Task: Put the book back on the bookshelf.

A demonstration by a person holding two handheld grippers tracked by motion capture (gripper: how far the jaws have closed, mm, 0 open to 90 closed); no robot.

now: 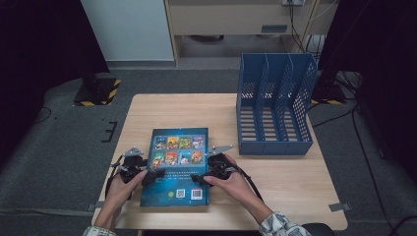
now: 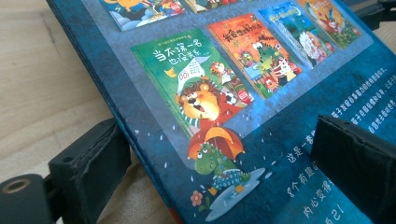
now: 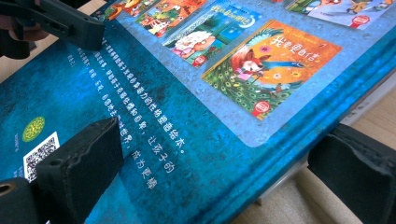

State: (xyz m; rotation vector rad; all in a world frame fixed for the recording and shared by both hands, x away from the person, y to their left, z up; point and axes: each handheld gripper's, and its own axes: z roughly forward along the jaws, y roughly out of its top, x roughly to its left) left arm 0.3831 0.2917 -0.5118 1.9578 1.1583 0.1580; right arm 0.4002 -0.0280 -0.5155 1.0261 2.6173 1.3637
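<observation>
The flat blue hardcover picture book (image 1: 176,164) lies back cover up on the pale wooden table (image 1: 285,177), at the middle of its near half, its bottom edge close to the table's front edge. Bare tabletop stretches beyond the book to the far edge and to its right, in front of the blue plastic three-slot file rack (image 1: 275,105), which stands upright at the table's far right corner, well apart from the book; its slots hold nothing that I can see. The left gripper (image 1: 147,176) sits at the book's left edge, its jaws spread wide, one over the cover and one on the table side, straddling the edge. The right gripper (image 1: 202,178) mirrors it at the right edge, jaws likewise wide, one above the cover, one beside the edge, which looks slightly raised off the wood. Neither pair presses the book. The cover is deep blue with a pale panel of eight small colourful cover pictures, white Chinese text, a green emblem, a QR code and a barcode near the bottom.
</observation>
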